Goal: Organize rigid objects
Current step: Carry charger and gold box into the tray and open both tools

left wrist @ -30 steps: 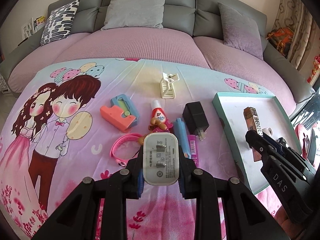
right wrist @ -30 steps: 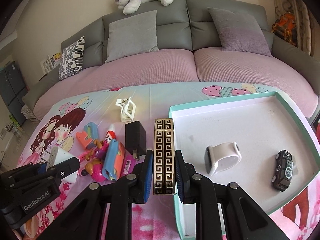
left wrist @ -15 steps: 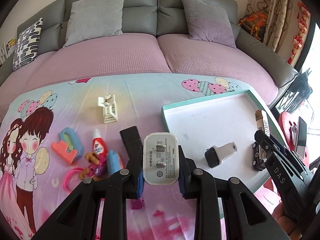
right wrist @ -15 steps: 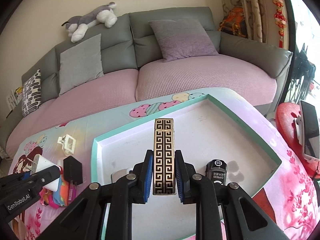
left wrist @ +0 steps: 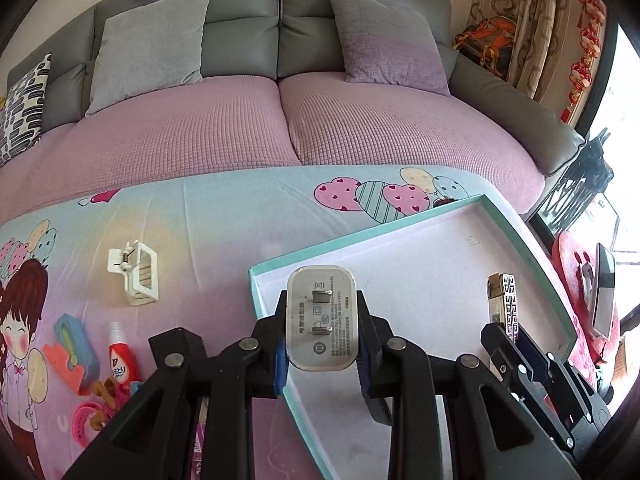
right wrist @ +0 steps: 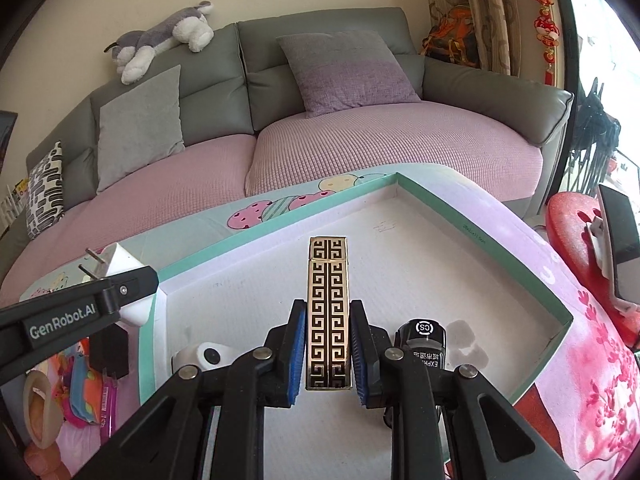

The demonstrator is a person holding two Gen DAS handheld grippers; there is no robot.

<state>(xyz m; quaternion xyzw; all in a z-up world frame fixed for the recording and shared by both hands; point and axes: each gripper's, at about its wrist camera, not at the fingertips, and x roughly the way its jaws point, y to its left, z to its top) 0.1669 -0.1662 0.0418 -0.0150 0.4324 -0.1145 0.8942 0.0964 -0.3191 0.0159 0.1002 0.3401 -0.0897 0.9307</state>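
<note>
Fingers of the left gripper (left wrist: 320, 334) pinch a white charger (left wrist: 321, 320) above the near left corner of the teal-rimmed tray (right wrist: 472, 232); the right gripper (right wrist: 328, 350) clamps a gold patterned lighter (right wrist: 328, 312) over the tray's middle. To do this well, I'd lower each until it nearly rests on the tray floor, clear of the white watch (right wrist: 200, 356) and black toy car (right wrist: 424, 340) lying there, then let go.
</note>
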